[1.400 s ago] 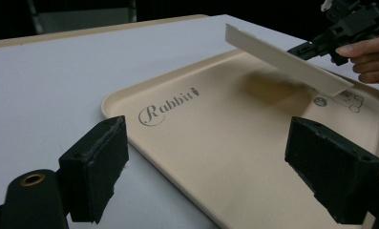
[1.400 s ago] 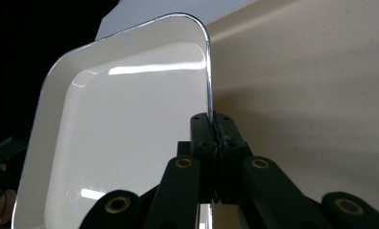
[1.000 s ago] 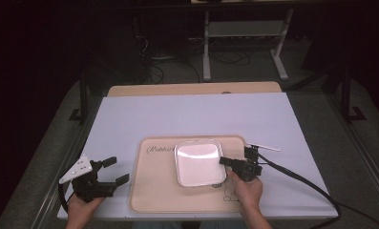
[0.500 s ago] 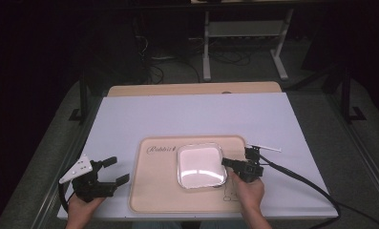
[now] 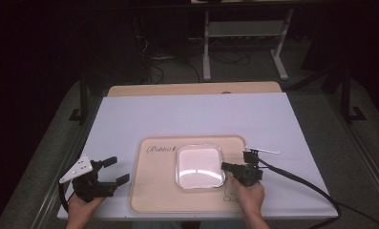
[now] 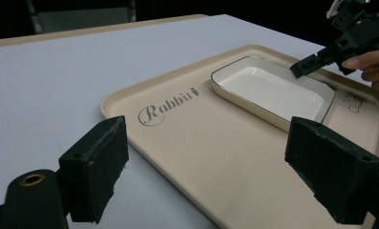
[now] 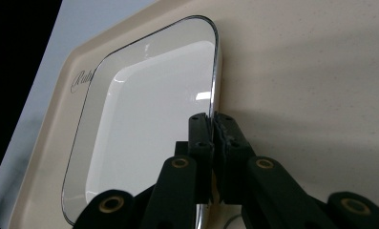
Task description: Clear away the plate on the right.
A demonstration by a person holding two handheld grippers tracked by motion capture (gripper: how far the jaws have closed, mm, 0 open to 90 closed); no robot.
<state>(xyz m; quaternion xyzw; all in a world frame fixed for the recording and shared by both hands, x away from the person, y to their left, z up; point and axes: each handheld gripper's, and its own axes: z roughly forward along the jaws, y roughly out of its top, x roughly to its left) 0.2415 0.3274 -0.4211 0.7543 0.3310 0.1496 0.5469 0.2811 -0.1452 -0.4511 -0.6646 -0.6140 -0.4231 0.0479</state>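
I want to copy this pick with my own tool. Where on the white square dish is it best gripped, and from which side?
Grip the raised rim of the white dish at the middle of its right edge, coming in low from the right over the tray. The rim is thin and upturned, so a claw can pinch it; the right claw is shut on it there.

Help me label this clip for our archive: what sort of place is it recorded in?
Probably a lab or recording studio rather than a home: a plain white-topped work table in a darkened room, loose black cables on the floor, and a grey metal stand behind it. A beige plastic tray holds a white square dish.
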